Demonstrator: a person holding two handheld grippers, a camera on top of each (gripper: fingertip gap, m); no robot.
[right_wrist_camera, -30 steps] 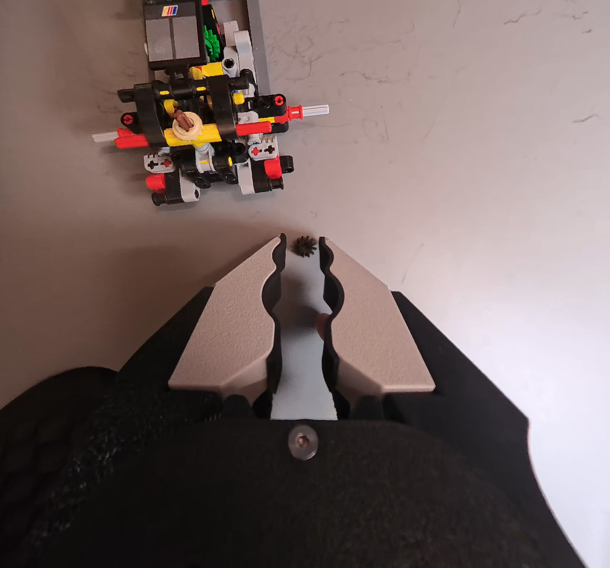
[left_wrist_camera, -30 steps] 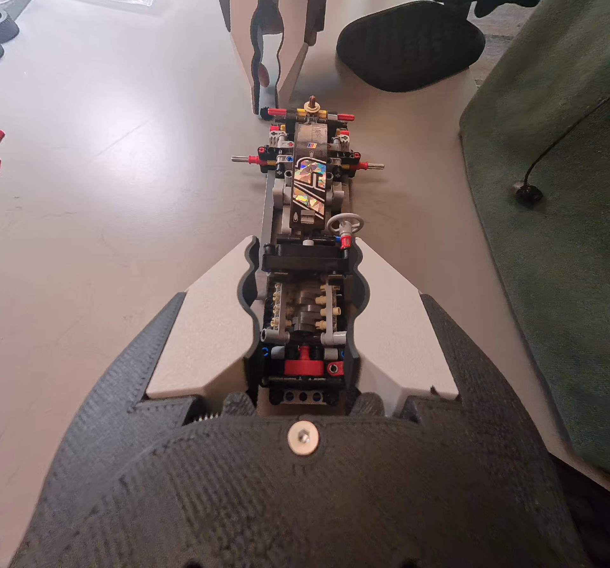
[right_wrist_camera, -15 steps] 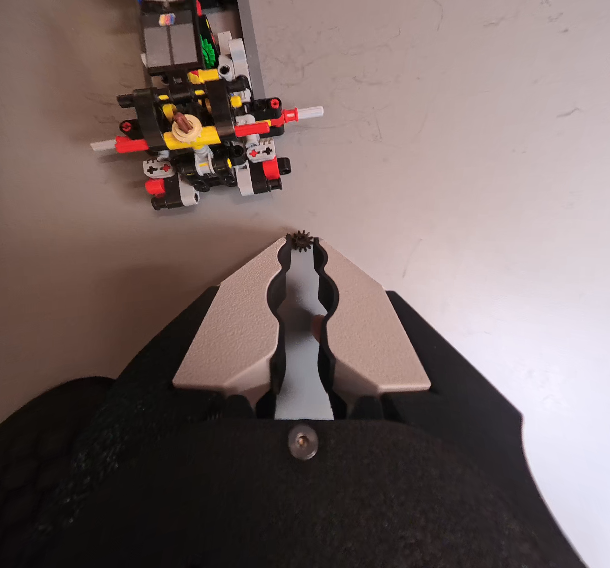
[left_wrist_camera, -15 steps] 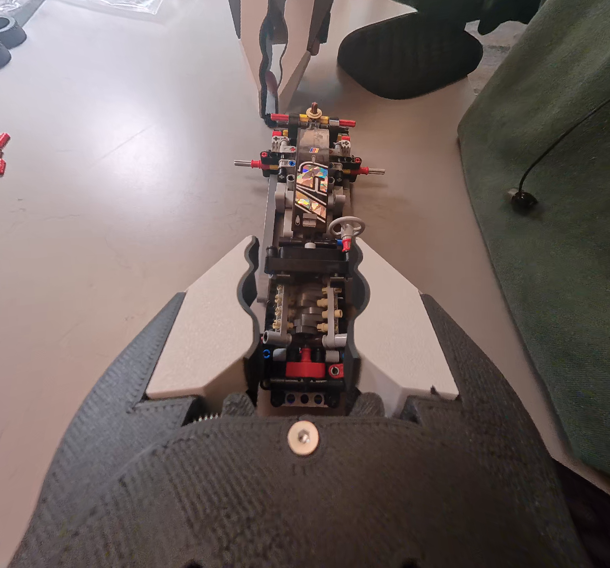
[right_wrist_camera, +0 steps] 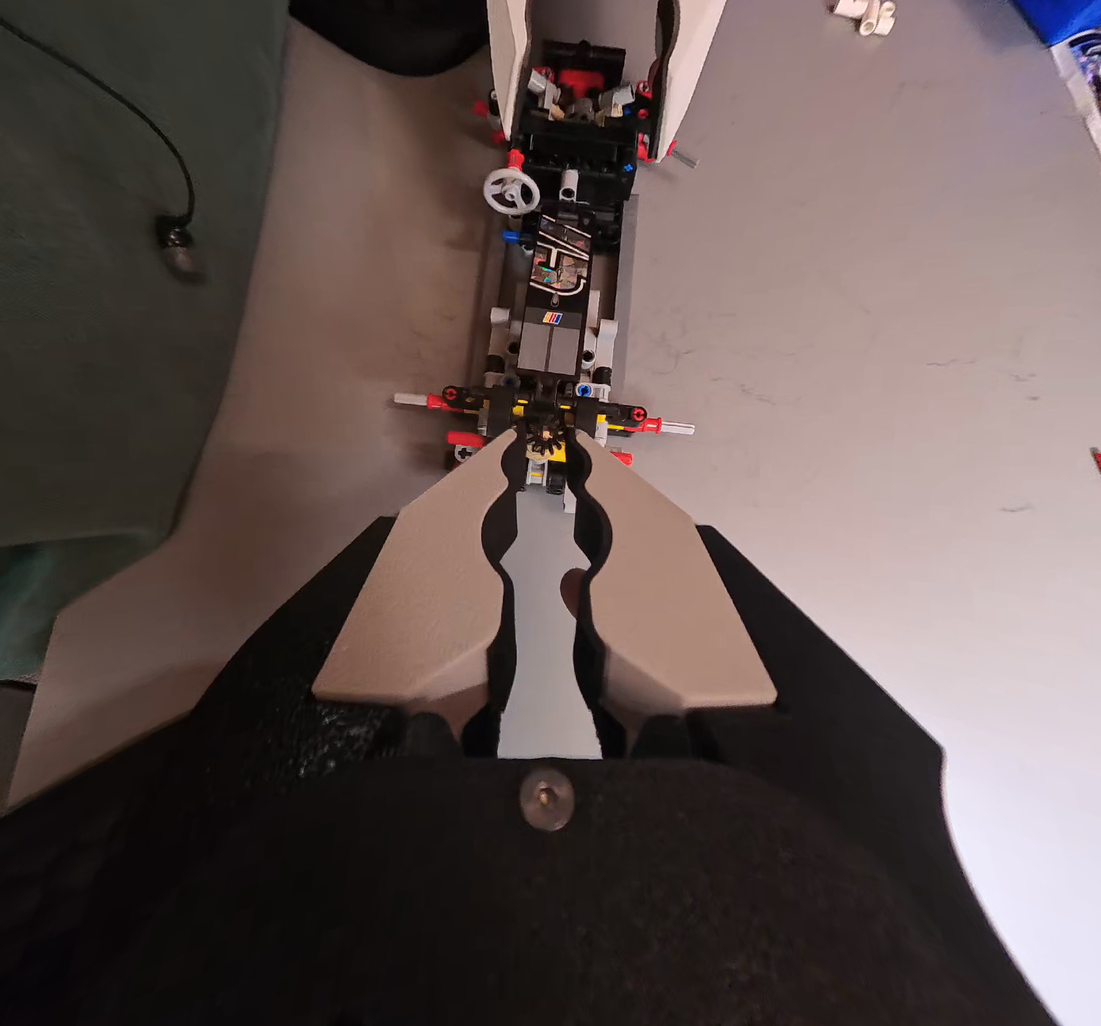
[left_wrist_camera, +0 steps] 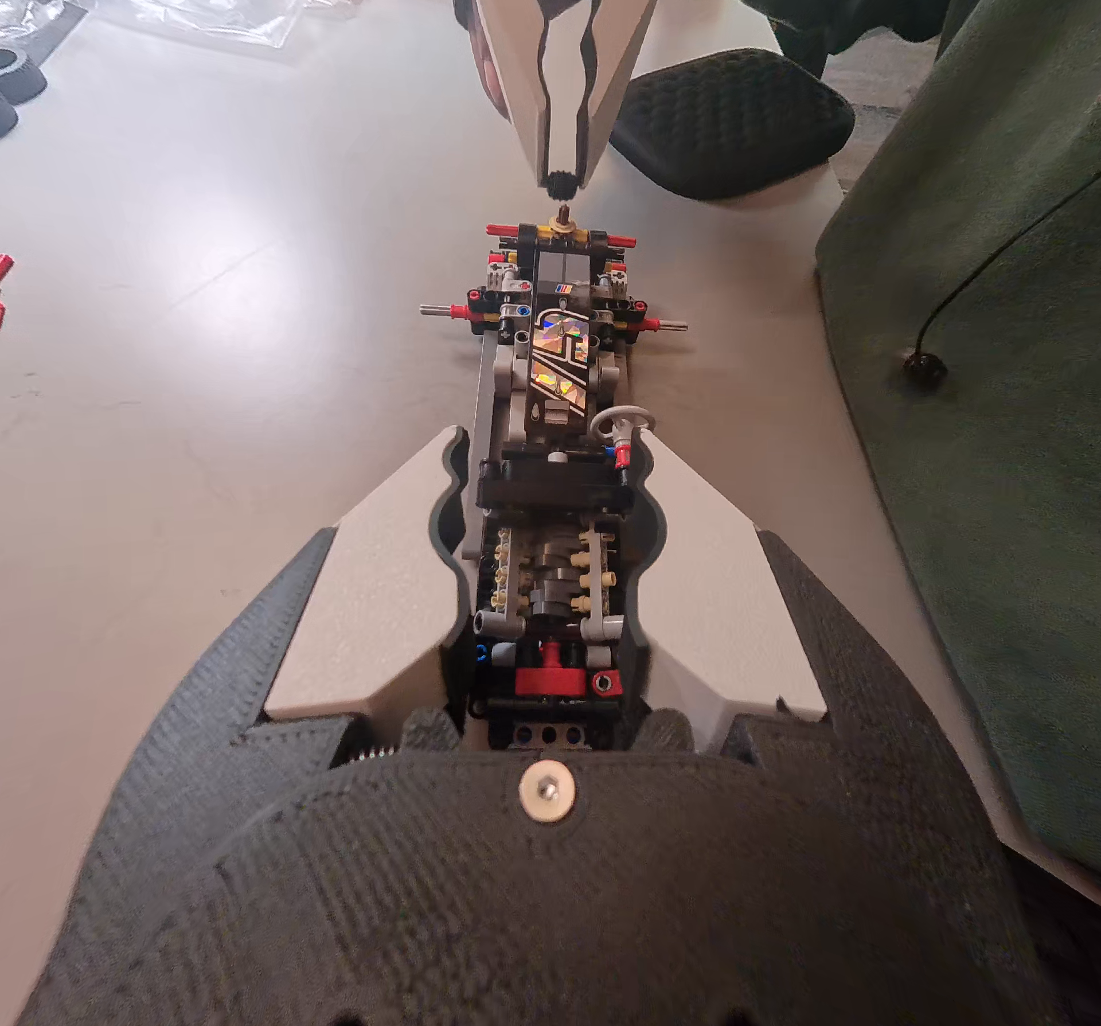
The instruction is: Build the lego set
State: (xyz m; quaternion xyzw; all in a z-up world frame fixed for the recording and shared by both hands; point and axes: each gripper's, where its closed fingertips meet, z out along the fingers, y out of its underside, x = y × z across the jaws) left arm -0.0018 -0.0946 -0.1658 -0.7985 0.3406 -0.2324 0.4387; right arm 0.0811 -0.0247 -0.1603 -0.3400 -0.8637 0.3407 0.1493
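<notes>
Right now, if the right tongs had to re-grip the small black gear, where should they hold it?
Probably across its toothed rim, from above, as the right tongs hold it now: the black gear lies flat over the brown axle, so its centre hole stays clear.

Soft indoor light gives glare on the table [left_wrist_camera: 196,306] toward 9 o'clock; wide-angle distortion bends the edges, where the near foreground is blurred.
</notes>
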